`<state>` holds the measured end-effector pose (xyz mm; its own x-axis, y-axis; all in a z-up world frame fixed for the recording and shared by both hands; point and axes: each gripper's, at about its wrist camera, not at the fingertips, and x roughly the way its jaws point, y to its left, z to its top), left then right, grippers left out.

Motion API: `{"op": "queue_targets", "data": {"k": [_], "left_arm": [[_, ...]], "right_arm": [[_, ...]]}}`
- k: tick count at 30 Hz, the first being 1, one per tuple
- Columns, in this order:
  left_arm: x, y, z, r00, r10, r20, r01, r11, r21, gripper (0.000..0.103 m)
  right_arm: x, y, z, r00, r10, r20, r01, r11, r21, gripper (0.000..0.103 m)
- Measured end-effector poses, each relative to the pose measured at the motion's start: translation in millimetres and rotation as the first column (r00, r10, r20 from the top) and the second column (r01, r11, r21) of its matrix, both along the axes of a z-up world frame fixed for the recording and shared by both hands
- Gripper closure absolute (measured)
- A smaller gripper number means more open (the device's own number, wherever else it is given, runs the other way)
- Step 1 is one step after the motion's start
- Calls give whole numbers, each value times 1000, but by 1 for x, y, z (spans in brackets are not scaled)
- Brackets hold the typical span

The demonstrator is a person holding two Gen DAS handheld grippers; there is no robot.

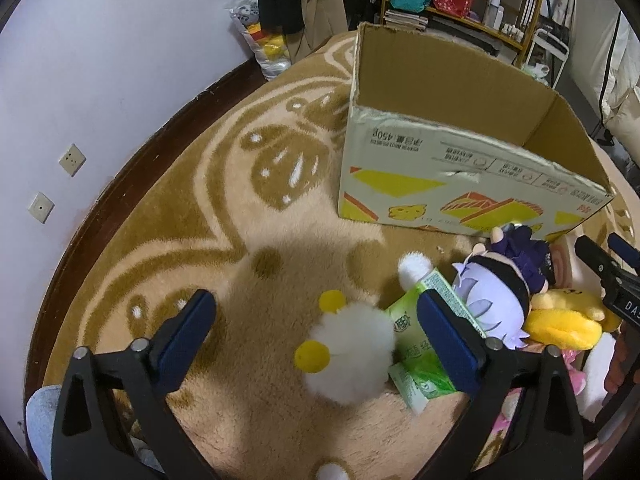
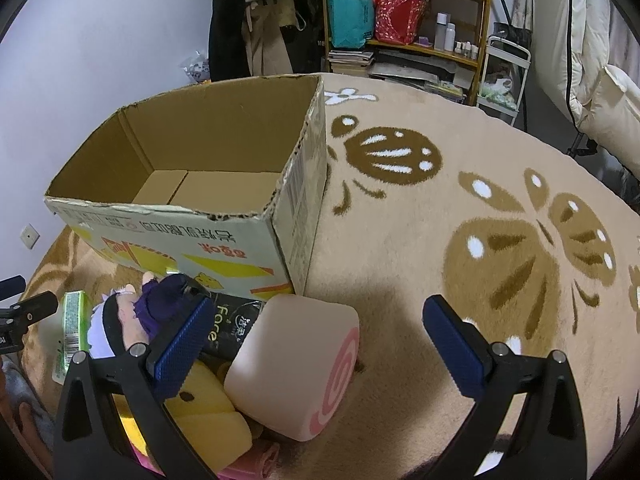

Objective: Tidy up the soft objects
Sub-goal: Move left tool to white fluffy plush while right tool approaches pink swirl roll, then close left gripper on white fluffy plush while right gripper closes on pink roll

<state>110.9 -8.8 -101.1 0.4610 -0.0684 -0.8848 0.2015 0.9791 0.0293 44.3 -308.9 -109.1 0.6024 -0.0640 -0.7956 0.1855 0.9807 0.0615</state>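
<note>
Wide-spread fingers over white fluffy toy

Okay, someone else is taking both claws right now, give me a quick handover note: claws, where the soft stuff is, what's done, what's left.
Left claw: open, holding nothing, poised over the white fluffy toy beside the green tissue pack.
Right claw: open, holding nothing, with the pink roll cushion between its fingers, not gripped.
Pile in front of the cardboard box on the rug: purple-haired doll, yellow plush, black pack.
Done: nothing; the visible part of the box floor is bare.
Left: presumably move the soft items into the box, starting with the two under the claws.
</note>
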Motion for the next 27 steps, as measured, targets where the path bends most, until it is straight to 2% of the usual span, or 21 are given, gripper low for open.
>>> {"op": "queue_targets", "data": {"k": [8,12,18,21,23,27], "left_arm": [[3,6,-4,999,20,-44,-21,1000,-22,9],[3,6,-10,998,29,-62,-29,1000,-1,13],[1,6,-23,994,23,-111,-23,1000,-2,14],[0,6,-34,989,18,-149,-18,1000,1,22],[1,6,-38,985,21,-171,-21,1000,2,27],[5,8,-45,977,24,-210,-33,999,-38,39]], "right_arm": [[3,-3,-7,1000,-4,-27,5,1000,18,0],[4,-4,-11,999,-1,-36,3,999,38,0],[7,-5,-18,998,11,-58,-7,997,81,8],[8,-5,-20,997,16,-71,-9,994,105,15],[7,-4,-20,997,8,-70,-2,996,87,20],[7,-1,-20,997,22,-78,-15,996,93,29]]}}
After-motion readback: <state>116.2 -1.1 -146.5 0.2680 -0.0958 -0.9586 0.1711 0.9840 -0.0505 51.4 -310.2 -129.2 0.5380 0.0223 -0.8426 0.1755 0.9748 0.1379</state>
